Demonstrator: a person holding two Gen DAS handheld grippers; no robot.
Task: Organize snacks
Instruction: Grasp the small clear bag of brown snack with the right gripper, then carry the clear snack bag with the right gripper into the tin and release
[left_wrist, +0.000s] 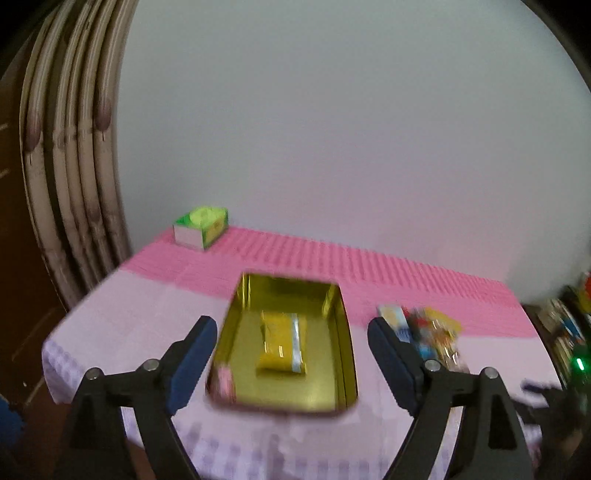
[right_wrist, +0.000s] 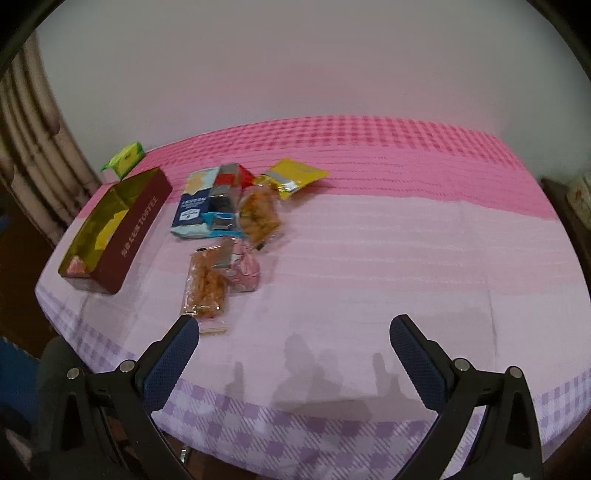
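Hovering over the pink and lilac checked cloth-covered surface (left_wrist: 122, 314), the left claw (left_wrist: 291, 360) stands spread with nothing between its blue pads. Beyond it sits the open maroon rectangular tin with a gold lining (left_wrist: 334, 369), a yellow snack packet (left_wrist: 282, 343) lying inside near the middle and a small pink packet (left_wrist: 226, 382) in its near left corner. Just right of the tin lies a loose pile of snack packets (right_wrist: 229, 210). The right claw (right_wrist: 295, 347) is also spread and empty above bare cloth at the near edge. A green box (left_wrist: 201, 225) stands at the far left corner.
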